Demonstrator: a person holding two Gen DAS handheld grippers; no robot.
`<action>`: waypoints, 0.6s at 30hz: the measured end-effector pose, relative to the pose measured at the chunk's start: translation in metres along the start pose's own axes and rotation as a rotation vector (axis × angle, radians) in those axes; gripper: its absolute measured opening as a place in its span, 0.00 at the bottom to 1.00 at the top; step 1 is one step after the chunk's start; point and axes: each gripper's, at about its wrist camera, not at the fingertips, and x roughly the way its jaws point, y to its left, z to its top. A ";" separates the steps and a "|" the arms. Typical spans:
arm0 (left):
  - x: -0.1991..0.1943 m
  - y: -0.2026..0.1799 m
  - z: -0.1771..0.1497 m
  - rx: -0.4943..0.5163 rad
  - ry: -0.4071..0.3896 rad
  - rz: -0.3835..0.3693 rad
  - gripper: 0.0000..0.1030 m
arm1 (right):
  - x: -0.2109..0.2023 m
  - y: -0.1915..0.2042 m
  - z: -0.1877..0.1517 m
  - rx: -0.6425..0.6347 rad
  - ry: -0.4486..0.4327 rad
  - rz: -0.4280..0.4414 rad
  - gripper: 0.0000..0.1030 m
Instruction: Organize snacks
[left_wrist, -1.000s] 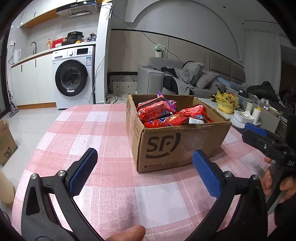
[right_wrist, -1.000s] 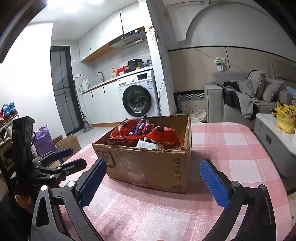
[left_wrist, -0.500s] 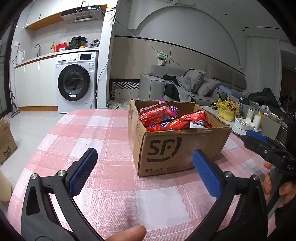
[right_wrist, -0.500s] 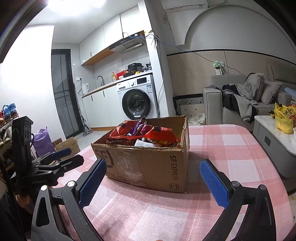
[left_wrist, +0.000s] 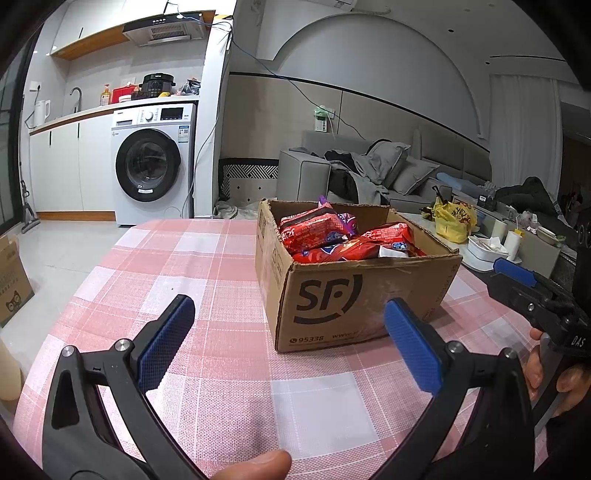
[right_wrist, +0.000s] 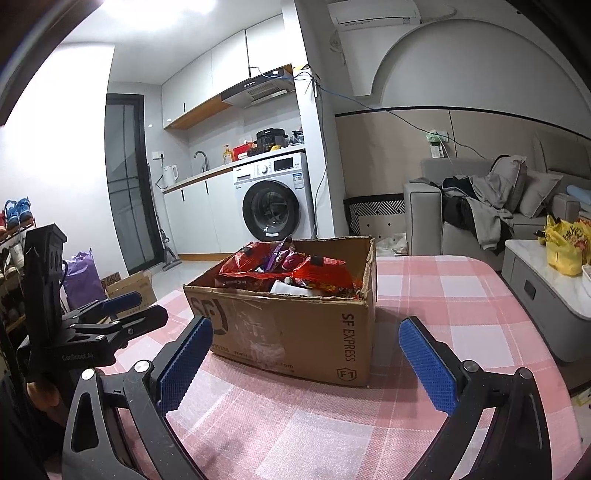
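A brown cardboard box (left_wrist: 362, 299) (right_wrist: 295, 332) marked SF stands on the pink checked tablecloth (left_wrist: 192, 280). Inside it lie several red snack packets (left_wrist: 325, 236) (right_wrist: 291, 271), with a purple one (left_wrist: 349, 221) among them. My left gripper (left_wrist: 286, 338) hangs open near the box's front left corner, nothing between its blue pads. My right gripper (right_wrist: 304, 360) is open too, low over the cloth in front of the box's other side. Each gripper shows at the edge of the other's view: the right gripper (left_wrist: 532, 288), the left gripper (right_wrist: 110, 314).
A washing machine (left_wrist: 151, 166) and kitchen counter stand behind the table. A grey sofa (left_wrist: 373, 173) with clothes is at the back right, beside a low table (right_wrist: 535, 280) with a yellow bag (right_wrist: 565, 247). A small cardboard box (left_wrist: 11, 280) sits on the floor at left.
Both grippers have dropped lower and tilted up, so the box sits lower in both views and more of the ceiling shows. Both stay open.
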 end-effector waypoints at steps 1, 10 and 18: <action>0.000 0.000 0.000 0.000 -0.001 0.001 0.99 | 0.000 0.000 0.000 -0.001 0.000 0.001 1.00; 0.001 0.000 -0.001 -0.003 0.004 -0.001 0.99 | 0.000 0.000 0.000 0.002 0.000 0.001 1.00; 0.002 -0.001 -0.001 -0.001 0.006 -0.001 0.99 | 0.001 -0.001 -0.002 0.002 0.001 0.002 1.00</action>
